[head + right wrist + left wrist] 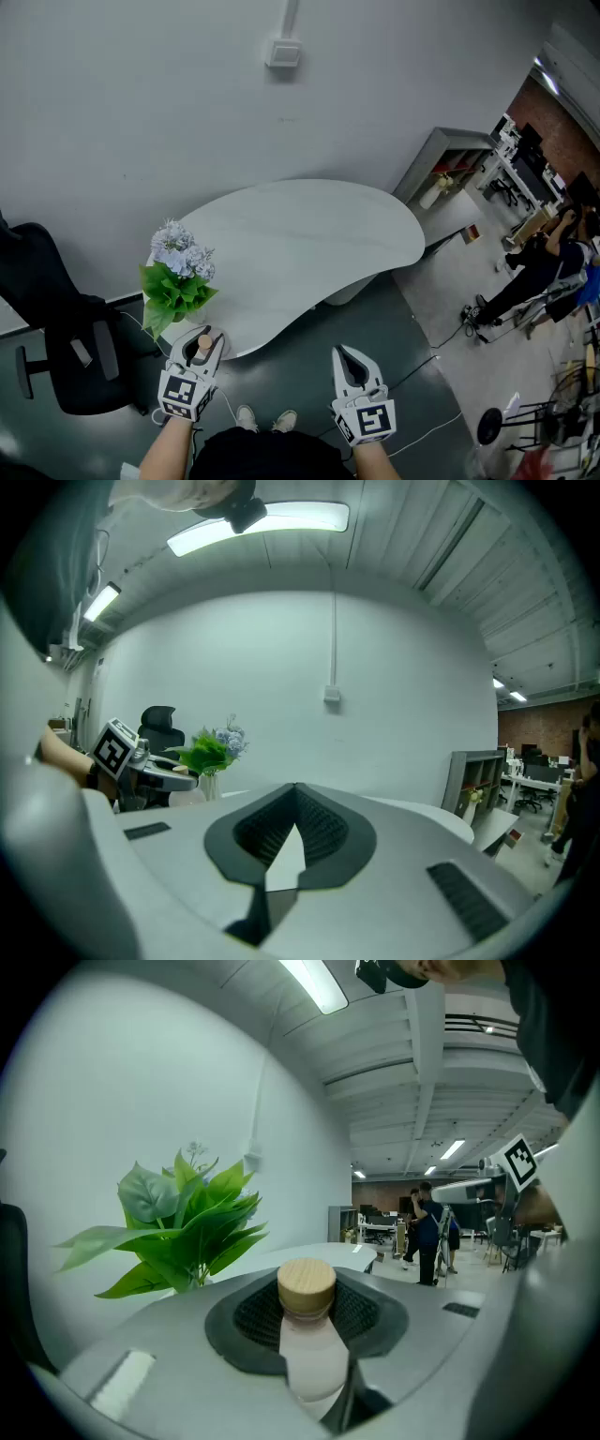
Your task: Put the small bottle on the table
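Note:
The small bottle point(203, 344), with a pale body and a round wooden cap point(307, 1285), is gripped between the jaws of my left gripper point(204, 337), which is shut on it. In the head view it hangs just off the near left edge of the white curved table point(309, 246), below the plant. In the left gripper view point(307, 1309) the bottle stands upright between the dark pads point(253, 1316). My right gripper point(348, 353) is off the table's near edge, over the floor, shut with nothing in it; its tips meet point(295, 790).
A vase of green leaves and pale flowers point(178, 277) stands on the table's left end, close to the left gripper. A black office chair point(66, 347) is at the left. A grey shelf unit point(448, 164) and people point(548, 258) are at the far right.

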The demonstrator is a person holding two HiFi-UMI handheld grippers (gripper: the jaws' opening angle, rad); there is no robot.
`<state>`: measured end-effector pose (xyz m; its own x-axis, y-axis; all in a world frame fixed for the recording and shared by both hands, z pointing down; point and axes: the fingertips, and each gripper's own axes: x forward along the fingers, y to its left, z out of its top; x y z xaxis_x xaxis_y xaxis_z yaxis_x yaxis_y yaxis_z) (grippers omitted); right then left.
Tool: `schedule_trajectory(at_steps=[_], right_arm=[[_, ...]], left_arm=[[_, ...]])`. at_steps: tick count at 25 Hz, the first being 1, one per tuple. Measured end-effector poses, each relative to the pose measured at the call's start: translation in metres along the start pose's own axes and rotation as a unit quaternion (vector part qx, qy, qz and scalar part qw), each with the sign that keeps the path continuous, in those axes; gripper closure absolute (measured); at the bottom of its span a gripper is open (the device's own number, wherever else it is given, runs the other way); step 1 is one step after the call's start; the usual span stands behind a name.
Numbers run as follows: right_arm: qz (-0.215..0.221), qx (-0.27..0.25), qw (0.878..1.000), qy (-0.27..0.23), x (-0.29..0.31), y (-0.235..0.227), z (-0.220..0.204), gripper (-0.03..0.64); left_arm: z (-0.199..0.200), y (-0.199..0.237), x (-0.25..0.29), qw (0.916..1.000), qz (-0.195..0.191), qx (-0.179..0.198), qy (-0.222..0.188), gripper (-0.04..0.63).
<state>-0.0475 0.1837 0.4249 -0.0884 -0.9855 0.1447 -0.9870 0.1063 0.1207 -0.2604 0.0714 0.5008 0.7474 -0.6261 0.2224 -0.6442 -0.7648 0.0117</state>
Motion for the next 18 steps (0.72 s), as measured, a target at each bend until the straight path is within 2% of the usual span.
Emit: schedule_trajectory(at_steps=[8,13,18], right_arm=[[-0.003,-0.001,1.000,0.001,-0.002,-0.003,-0.003,0.611],[-0.011,0.025,0.999,-0.026,-0.009,-0.015,0.002,0.611],[-0.006,0.024,1.000,-0.020,-0.020,-0.028,-0.007,0.611]], left_arm=[[0.004,-0.001,-0.003,1.0000,0.004,0.002,-0.007,0.483],[0.007,-0.003,-0.005,0.9999,0.012,0.002,-0.008,0.483],[0.013,-0.012,-0.008,0.9996,0.025,0.004,-0.012,0.483]])
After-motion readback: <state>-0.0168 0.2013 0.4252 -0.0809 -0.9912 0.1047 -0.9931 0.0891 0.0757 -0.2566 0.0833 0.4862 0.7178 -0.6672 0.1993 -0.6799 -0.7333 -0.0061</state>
